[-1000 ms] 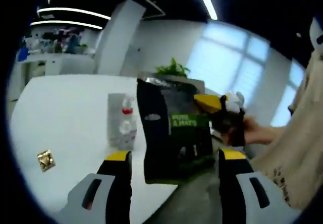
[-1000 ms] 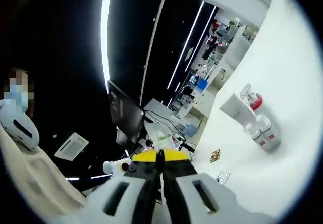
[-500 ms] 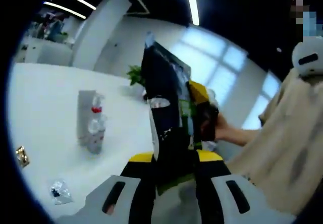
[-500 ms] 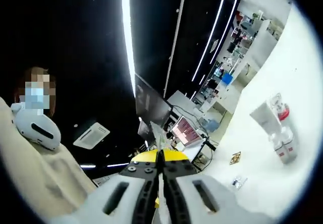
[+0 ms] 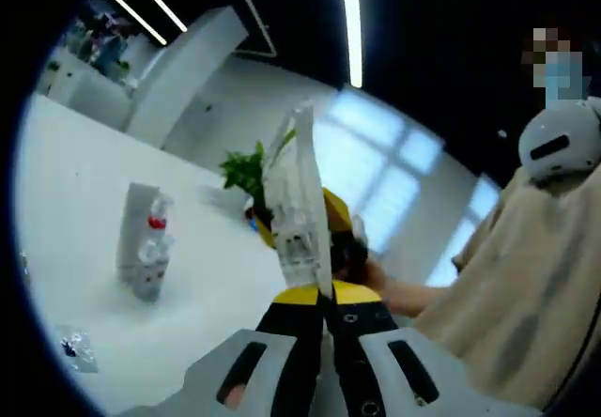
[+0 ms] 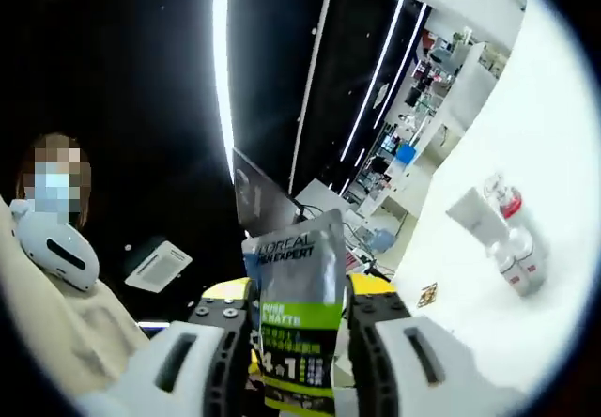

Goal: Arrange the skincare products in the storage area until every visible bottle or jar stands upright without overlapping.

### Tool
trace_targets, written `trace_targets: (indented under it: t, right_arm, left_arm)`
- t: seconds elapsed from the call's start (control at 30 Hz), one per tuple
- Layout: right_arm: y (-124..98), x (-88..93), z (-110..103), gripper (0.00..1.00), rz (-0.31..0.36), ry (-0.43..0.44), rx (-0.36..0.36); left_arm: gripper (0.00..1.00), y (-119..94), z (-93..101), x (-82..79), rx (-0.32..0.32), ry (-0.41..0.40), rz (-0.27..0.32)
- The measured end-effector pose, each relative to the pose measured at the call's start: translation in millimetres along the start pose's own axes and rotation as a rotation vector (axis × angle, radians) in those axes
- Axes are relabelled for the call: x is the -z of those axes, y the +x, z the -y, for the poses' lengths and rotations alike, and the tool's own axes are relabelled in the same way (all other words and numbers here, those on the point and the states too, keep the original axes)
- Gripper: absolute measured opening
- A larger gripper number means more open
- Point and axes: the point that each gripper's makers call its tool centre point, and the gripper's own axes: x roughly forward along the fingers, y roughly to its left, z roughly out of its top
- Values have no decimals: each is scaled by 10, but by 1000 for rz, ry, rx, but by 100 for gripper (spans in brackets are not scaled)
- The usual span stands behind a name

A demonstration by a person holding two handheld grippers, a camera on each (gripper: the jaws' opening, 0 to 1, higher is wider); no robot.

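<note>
Left gripper (image 5: 324, 297): jaws pressed together at 6 o'clock of the left gripper view, pinching the bottom edge of the pouch (image 5: 299, 210). Pouch seen edge-on here, rising from the yellow jaw tips toward 12 o'clock, pale and thin. Just behind it, at about 3 o'clock of the pouch, the yellow tip of the right gripper (image 5: 335, 212), with a hand (image 5: 362, 269) behind that. Farther out, at 9 o'clock, a bottle set (image 5: 143, 241) in clear wrap with a red cap, standing upright on the white table (image 5: 66, 182). Small clear packet (image 5: 73, 347) at 8 o'clock on the table. Green plant (image 5: 246, 168) beyond the pouch.

Right gripper (image 6: 299, 297): jaws spread, at 6 o'clock of the right gripper view, with the pouch (image 6: 296, 314) between them. Contact with the pouch sides not clear. Pouch face-on here, grey top with lettering, green band below. Out at 3 o'clock, bottle set (image 6: 502, 239) tilted in this view, on the table (image 6: 554, 135), well apart from the gripper. Small gold item (image 6: 427, 296) at 4 o'clock on the table.
</note>
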Motion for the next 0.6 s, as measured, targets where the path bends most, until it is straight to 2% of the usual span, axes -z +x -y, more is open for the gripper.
trace_targets:
  t: [0.1, 0.2, 0.27, 0.43, 0.5, 0.57, 0.6]
  right_arm:
    - [11, 174, 8, 48, -1, 78, -20]
    - [28, 315, 10, 50, -10, 106, -19]
    - [41, 355, -32, 47, -9, 111, -29]
    - [66, 297, -123, 33, 17, 135, -62]
    - [50, 219, -174, 19, 42, 126, -84]
    - [19, 136, -190, 9, 81, 126, -89]
    - [-8, 48, -231, 3, 124, 158, -116]
  left_arm:
    - [0, -34, 67, -142, 29, -12, 56]
    - [0, -54, 112, -246, 40, -16, 91]
    - [0, -59, 121, -286, 40, -15, 101]
    - [0, -83, 59, -277, 37, -21, 97]
    - [0, -88, 21, -248, 25, -20, 85]
    - [0, -123, -33, -266, 13, -44, 98]
    - [0, -146, -124, -254, -32, -49, 93]
